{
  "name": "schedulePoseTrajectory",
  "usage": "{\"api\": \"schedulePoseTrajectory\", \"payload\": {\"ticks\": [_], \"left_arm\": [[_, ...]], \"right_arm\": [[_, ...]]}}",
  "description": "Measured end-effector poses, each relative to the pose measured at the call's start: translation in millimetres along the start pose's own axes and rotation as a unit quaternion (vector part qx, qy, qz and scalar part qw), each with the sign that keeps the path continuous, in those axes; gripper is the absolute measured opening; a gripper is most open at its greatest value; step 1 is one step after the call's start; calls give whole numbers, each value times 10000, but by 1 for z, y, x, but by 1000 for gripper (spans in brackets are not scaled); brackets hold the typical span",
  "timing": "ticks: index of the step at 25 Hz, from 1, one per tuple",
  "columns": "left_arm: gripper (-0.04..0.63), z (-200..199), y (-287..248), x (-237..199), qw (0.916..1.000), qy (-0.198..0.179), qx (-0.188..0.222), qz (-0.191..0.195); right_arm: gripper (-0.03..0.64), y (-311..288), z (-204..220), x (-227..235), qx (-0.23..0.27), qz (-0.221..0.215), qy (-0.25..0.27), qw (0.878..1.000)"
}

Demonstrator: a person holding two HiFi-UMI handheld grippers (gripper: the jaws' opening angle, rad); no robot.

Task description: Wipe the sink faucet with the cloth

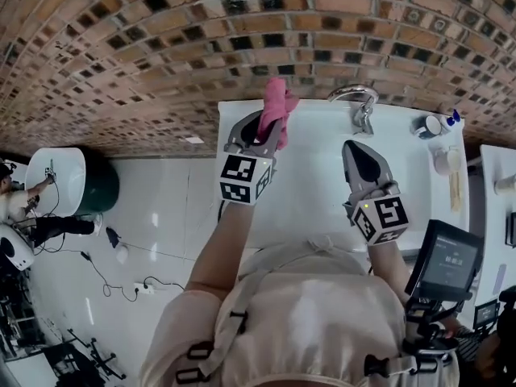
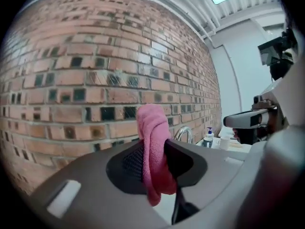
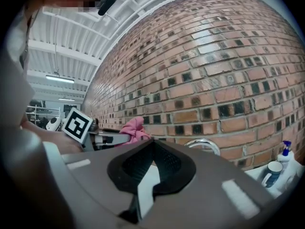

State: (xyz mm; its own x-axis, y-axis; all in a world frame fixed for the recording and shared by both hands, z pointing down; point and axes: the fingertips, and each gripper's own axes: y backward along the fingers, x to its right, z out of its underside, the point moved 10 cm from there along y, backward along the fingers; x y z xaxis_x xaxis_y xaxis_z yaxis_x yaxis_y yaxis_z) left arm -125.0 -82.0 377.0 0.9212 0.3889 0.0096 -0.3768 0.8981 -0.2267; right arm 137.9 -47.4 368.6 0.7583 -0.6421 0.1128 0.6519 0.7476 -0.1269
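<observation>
Because your left gripper [image 1: 267, 135] is clamped on the pink cloth [image 1: 276, 103], a fold stands up past its tips, ready as a wiping pad. The faucet [image 1: 359, 103] sits ahead and right of those tips, not touching the cloth, just beyond your right gripper [image 1: 351, 148], whose jaws meet on nothing, probably spare for steadying.

Soft cloth [image 1: 276, 107], shiny metal faucet [image 1: 359, 103], glossy sink [image 1: 314, 172], rough brick wall [image 1: 161, 47].

Open sink basin [image 1: 322, 176] before the faucet [image 1: 360, 107], brick wall [image 1: 161, 47] directly behind, mug [image 1: 427, 125] at its right.
</observation>
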Motion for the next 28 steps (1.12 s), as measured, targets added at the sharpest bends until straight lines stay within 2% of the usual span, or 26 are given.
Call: {"api": "schedulePoseTrajectory", "payload": {"ticks": [2,4,10,12,18,23,28], "left_arm": [[100,1,28,-5,9998,-179,53,-110],[100,16,54,-13,9994,-183,-113,-269],[100,102,109,-44,9910,482,-919,-848],[100,130,117,-48,9876,523,-1127,-964],[101,196,111,-47,9798,348,-1772,-853],[102,227,101,-40,9761,166,-2069,-638],[106,248,92,-36,9695,174,-2341,-713]], "right_arm": [[-12,-6,2,-12,-10,-69,7,10000],[-12,-13,4,-24,-29,-185,38,9998],[-12,-31,9,-56,-151,-464,104,9988],[-12,-33,13,-63,-242,-488,113,9984],[-12,-31,21,-79,-453,-454,101,9979],[-12,-23,20,-76,-517,-290,133,9982],[-12,-13,19,-60,-608,-62,132,9980]]}}
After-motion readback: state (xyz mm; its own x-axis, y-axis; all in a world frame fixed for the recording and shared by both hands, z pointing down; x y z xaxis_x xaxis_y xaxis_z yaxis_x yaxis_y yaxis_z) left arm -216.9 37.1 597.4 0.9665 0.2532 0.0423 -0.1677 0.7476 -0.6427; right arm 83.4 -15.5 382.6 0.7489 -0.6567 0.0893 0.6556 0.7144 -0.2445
